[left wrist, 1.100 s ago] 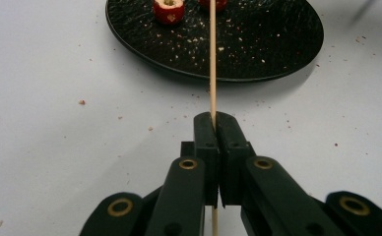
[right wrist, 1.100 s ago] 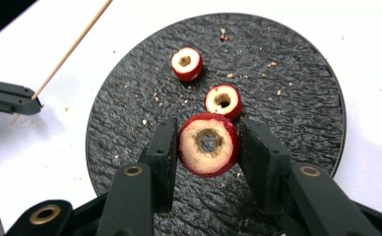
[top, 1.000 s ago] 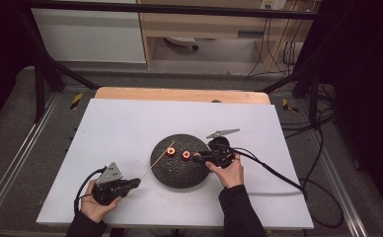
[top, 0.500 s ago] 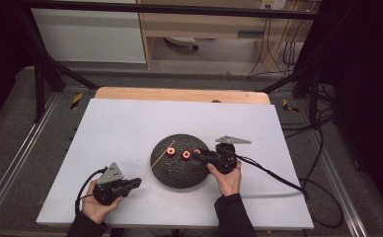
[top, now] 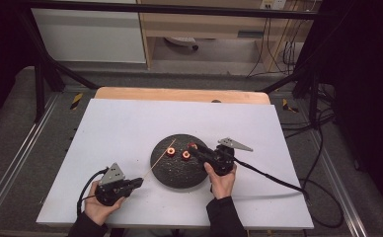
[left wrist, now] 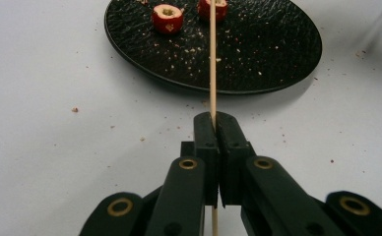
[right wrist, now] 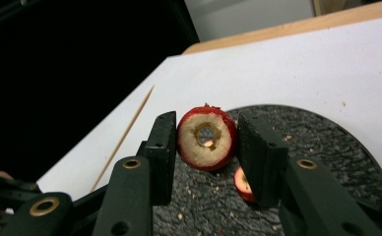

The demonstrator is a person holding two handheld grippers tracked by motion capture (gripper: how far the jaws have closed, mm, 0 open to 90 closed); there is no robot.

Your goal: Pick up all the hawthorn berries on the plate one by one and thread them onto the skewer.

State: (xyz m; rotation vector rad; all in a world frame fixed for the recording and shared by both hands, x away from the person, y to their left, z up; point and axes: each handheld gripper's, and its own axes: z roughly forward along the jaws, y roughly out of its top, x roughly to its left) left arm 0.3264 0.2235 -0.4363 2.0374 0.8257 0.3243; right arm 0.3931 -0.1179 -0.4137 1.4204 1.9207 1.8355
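Two grippers are sharing this job — we are threading cored red fruit onto a wooden skewer (left wrist: pixel 212 59). Our left gripper (left wrist: pixel 213 129) is pinching the skewer with its jaws pressed tight, the stick reaching out over the black plate (top: pixel 177 173). Our right gripper (right wrist: pixel 206 142) is clamping one fruit ring (right wrist: pixel 207 137) between its jaws, lifted above the plate, its cored hole facing the camera. Two more fruits (top: pixel 186 155) are sitting on the plate near the skewer's tip. To do it well, we are judging that the hole needs lining up with the skewer's point — keeping the stick steady and level, and squeezing the soft fruit only lightly while sliding it on.
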